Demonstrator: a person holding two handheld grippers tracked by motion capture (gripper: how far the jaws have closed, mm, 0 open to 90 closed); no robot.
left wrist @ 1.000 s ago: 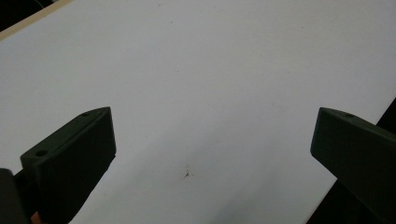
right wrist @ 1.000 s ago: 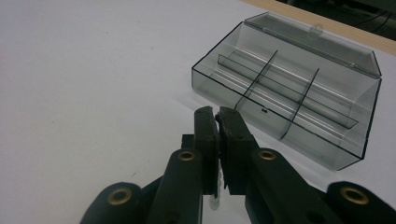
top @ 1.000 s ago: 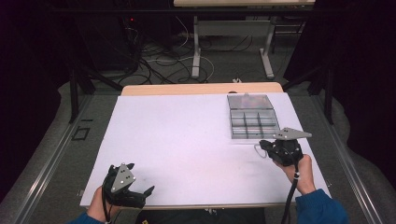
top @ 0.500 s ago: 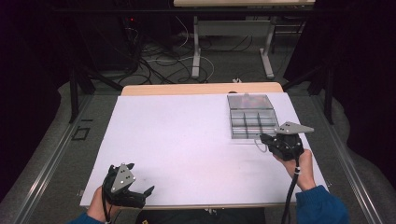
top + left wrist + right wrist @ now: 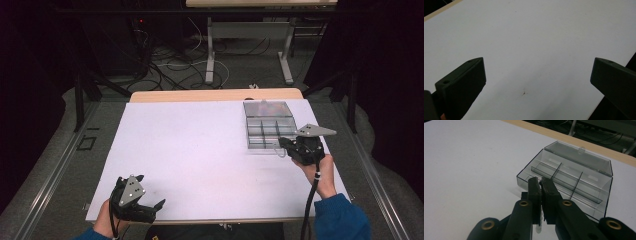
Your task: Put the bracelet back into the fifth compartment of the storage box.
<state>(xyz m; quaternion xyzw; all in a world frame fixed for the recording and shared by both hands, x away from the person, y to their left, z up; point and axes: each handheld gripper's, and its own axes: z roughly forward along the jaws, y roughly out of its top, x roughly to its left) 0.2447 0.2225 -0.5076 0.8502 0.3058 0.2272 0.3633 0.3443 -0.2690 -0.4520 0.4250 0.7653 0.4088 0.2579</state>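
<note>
Right gripper (image 5: 287, 145) moves in from table's right edge, now at near wall of clear divided box (image 5: 267, 125) by far right corner; jaws pinched on small pale piece (image 5: 538, 228), seemingly about to drop it in. Left gripper (image 5: 150, 200) idle at near left edge, jaws wide, empty.

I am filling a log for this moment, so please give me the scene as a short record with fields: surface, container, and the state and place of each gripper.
surface: white table top, wooden strip along its far edge
container: clear compartment box, lid open and standing up at the back, dividers inside; it sits at the far right of the table
box contents: cannot tell
left gripper: jaws wide open over bare table, near front left corner
right gripper: jaws closed on a small pale object, tips at the box's near edge
pale object: too hidden to identify
</note>
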